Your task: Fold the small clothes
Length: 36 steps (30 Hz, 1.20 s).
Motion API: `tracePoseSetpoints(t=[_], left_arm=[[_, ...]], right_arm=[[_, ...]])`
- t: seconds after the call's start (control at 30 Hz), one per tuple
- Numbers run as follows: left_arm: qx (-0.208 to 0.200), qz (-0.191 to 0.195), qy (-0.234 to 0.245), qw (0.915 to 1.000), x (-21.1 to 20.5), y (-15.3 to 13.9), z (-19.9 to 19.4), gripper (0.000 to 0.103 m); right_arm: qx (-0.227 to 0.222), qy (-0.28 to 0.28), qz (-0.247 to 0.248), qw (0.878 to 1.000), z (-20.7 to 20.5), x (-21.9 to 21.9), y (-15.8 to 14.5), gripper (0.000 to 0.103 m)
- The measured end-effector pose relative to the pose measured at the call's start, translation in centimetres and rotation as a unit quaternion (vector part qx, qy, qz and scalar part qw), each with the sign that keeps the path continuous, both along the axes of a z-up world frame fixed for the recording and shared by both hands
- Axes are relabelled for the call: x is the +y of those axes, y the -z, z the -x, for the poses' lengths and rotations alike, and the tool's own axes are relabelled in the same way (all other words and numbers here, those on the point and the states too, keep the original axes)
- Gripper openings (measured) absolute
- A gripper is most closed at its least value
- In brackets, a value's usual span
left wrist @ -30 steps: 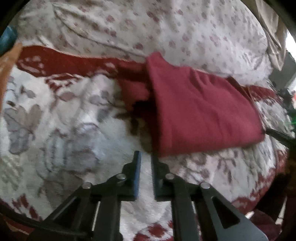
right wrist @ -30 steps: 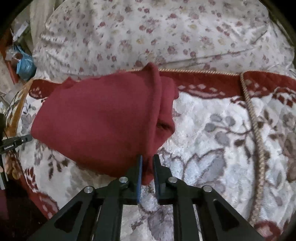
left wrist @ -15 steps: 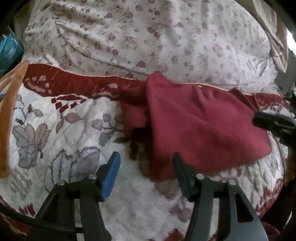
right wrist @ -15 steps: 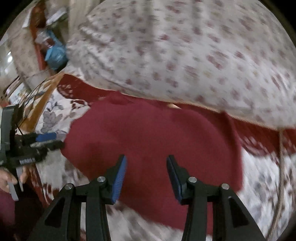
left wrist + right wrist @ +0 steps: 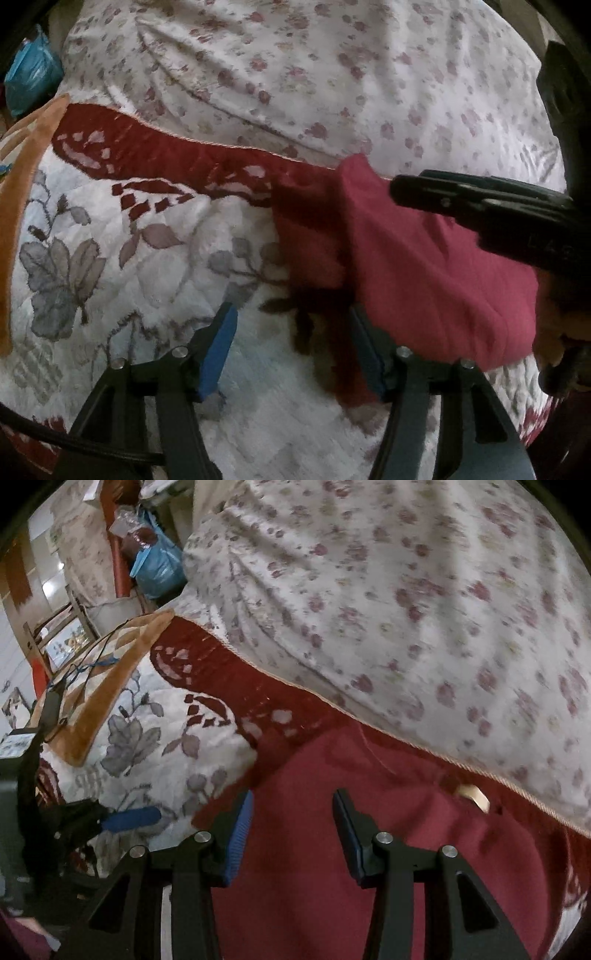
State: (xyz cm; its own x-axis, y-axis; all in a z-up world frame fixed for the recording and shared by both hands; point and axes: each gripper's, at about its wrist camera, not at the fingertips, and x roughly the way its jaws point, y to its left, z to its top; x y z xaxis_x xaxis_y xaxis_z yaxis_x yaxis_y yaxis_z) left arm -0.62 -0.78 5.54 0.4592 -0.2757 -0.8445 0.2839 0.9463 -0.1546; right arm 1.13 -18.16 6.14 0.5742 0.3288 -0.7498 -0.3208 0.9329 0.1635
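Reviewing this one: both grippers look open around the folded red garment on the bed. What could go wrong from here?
The left gripper is opening, and the red garment has a loose flap by its fingers; it may snag and undo the fold. The right gripper hovers open over the cloth, so a low pass could drag it across the quilt.

L gripper (image 5: pixel 291 347) angled down, jaws opening, nothing pinched. R gripper (image 5: pixel 291 829) angled down, jaws apart, empty, crossing in front-right of L.

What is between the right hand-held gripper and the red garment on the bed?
Nothing visible. The right hand-held gripper hangs open directly over the folded red garment, which lies uncovered on the floral blanket.
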Motion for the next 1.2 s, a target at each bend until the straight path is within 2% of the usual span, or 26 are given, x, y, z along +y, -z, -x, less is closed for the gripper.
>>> tracePoseSetpoints(t=[0.13, 0.23, 0.3, 0.37, 0.4, 0.47, 0.53, 0.63, 0.8, 0.93, 0.97, 1.03, 1.2], left_arm=[[0.040, 0.023, -0.026, 0.9986, 0.8, 1.4, -1.5, 0.063], [0.057, 0.012, -0.026, 0.9980, 0.4, 2.4, -2.2, 0.063], [0.063, 0.003, -0.022, 0.9978, 0.0, 2.9, -2.3, 0.063], [0.065, -0.008, -0.015, 0.9978, -0.5, 3.3, -2.3, 0.063], [0.064, -0.010, -0.013, 0.9978, -0.6, 3.4, -2.3, 0.063], [0.064, -0.012, -0.013, 0.9978, -0.5, 3.5, -2.4, 0.063], [0.067, -0.005, -0.018, 0.9976, -0.2, 3.5, -2.4, 0.063], [0.065, 0.014, -0.027, 0.9974, 0.4, 3.3, -2.2, 0.063], [0.046, 0.028, -0.033, 0.9980, 0.5, 2.6, -1.5, 0.063], [0.041, 0.015, -0.028, 0.9986, -0.1, 2.8, -1.2, 0.064], [0.039, 0.011, -0.028, 0.9988, -0.2, 2.7, -1.3, 0.064], [0.037, 0.008, -0.028, 0.9989, -0.2, 2.7, -1.3, 0.064], [0.041, 0.005, -0.031, 0.9987, -0.1, 2.9, -1.3, 0.064]], right_arm=[[0.016, -0.030, 0.023, 0.999, -2.3, 2.4, 1.2, 0.049], [0.029, -0.048, 0.104, 0.993, -4.4, 4.9, 3.4, 0.049], [0.024, -0.031, 0.157, 0.987, -5.9, 5.4, 4.9, 0.049], [0.012, -0.002, 0.171, 0.985, -7.3, 4.9, 5.7, 0.049], [0.016, 0.017, 0.155, 0.988, -8.2, 4.2, 6.0, 0.049], [0.037, 0.048, 0.090, 0.994, -9.5, 2.5, 6.2, 0.049], [0.045, 0.073, 0.046, 0.995, -9.9, 0.7, 5.7, 0.049], [0.034, 0.089, 0.009, 0.995, -8.6, -1.6, 4.0, 0.049], [0.031, 0.065, 0.014, 0.997, -5.7, -2.7, 2.5, 0.049], [0.050, 0.049, 0.061, 0.996, -5.6, -0.8, 4.4, 0.048], [0.053, 0.049, 0.065, 0.995, -5.9, -0.4, 5.0, 0.042], [0.061, 0.054, 0.066, 0.994, -6.9, 0.5, 6.3, 0.037], [0.067, 0.064, 0.059, 0.994, -8.2, 1.0, 7.2, 0.037]])
